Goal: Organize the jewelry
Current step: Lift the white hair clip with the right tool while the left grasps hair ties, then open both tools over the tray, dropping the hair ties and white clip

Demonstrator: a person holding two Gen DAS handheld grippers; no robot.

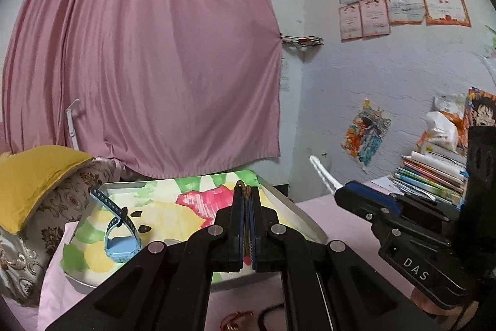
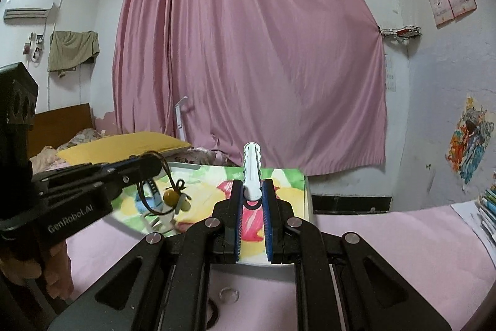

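Observation:
My left gripper (image 1: 247,191) is shut on a brown cord necklace (image 1: 247,207) above the metal tray (image 1: 297,210), which is lined with flowered paper. In the right wrist view the necklace's cord and amber bead pendant (image 2: 170,197) hang from the left gripper (image 2: 155,165) over the tray (image 2: 307,191). My right gripper (image 2: 252,186) is shut on a white hair clip (image 2: 252,166) that sticks up past the fingertips; the clip also shows in the left wrist view (image 1: 322,172). A light blue watch (image 1: 119,234) lies in the tray's left part.
Small dark pieces (image 1: 141,221) lie in the tray beside the watch. A red ornament (image 1: 237,320) and a dark cord loop (image 1: 272,312) lie on the pink tablecloth. A book stack (image 1: 431,176) stands at right, a yellow pillow (image 1: 31,179) at left, a pink curtain (image 1: 155,51) behind.

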